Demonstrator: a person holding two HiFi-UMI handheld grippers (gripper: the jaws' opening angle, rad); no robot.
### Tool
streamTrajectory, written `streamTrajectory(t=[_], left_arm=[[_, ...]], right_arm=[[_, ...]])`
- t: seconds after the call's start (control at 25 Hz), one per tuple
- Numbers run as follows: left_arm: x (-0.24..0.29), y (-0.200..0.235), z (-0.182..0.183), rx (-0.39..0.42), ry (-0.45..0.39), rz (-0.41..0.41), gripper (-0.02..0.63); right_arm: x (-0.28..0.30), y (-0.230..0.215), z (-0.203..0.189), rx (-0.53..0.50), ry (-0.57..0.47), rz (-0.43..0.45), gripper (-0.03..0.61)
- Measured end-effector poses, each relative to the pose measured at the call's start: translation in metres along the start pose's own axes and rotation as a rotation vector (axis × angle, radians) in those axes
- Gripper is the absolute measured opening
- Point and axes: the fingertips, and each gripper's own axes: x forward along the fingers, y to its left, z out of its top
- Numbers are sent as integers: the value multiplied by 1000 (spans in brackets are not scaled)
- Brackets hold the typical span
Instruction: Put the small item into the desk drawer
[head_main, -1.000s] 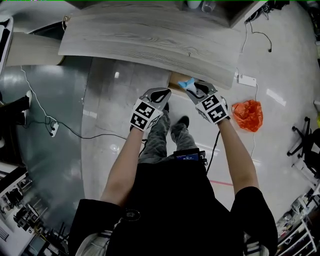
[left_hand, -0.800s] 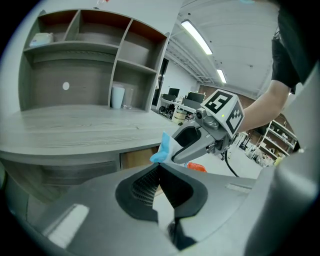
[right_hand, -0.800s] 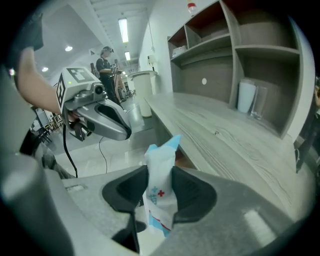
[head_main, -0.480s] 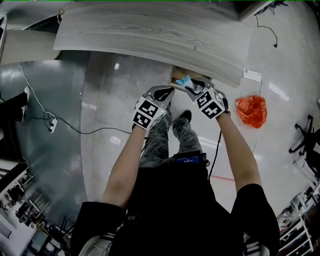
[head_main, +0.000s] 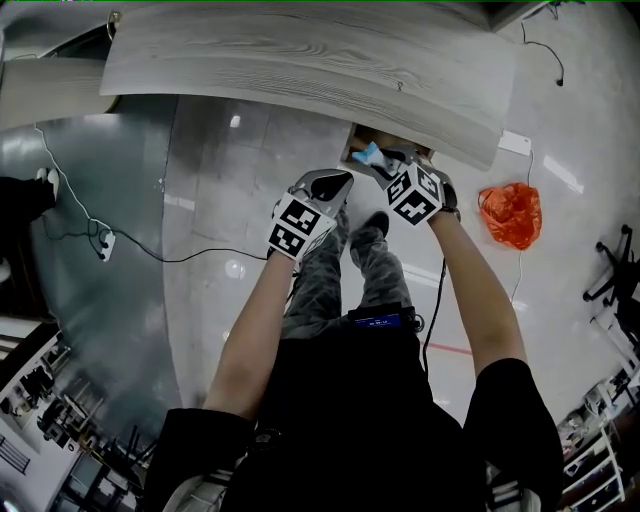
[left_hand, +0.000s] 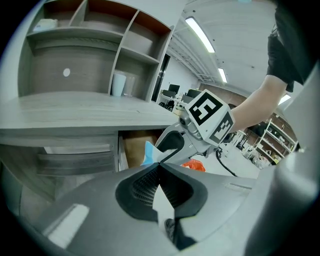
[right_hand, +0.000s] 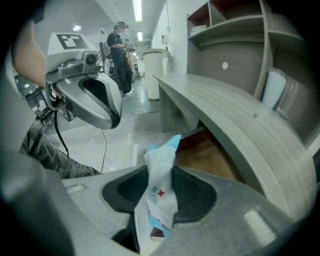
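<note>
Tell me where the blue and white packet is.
In the head view, the packet sits clamped in the right gripper, at the open drawer under the desk.

The long grey wood-grain desk top (head_main: 300, 75) stands over a glossy, pale tiled floor (head_main: 220, 200). Under the desk's right end a brown-lined drawer (right_hand: 207, 157) is open. On the floor lie a crumpled orange plastic bag (head_main: 510, 213), a white power strip (head_main: 100, 244) on a black cable, and a white plug block (head_main: 517, 143).
</note>
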Motion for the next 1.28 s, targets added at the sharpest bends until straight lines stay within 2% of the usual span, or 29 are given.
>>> streamTrajectory(t=[0.48, 1.12, 1.28], left_arm=[[-2, 1, -22, -23, 35, -6, -8], [-1, 6, -31, -44, 52, -9, -8], [0, 9, -29, -44, 33, -10, -8]], right_arm=[[35, 0, -16, -56, 119, 24, 156], [63, -1, -31, -94, 221, 25, 156], [66, -2, -32, -94, 227, 25, 157]])
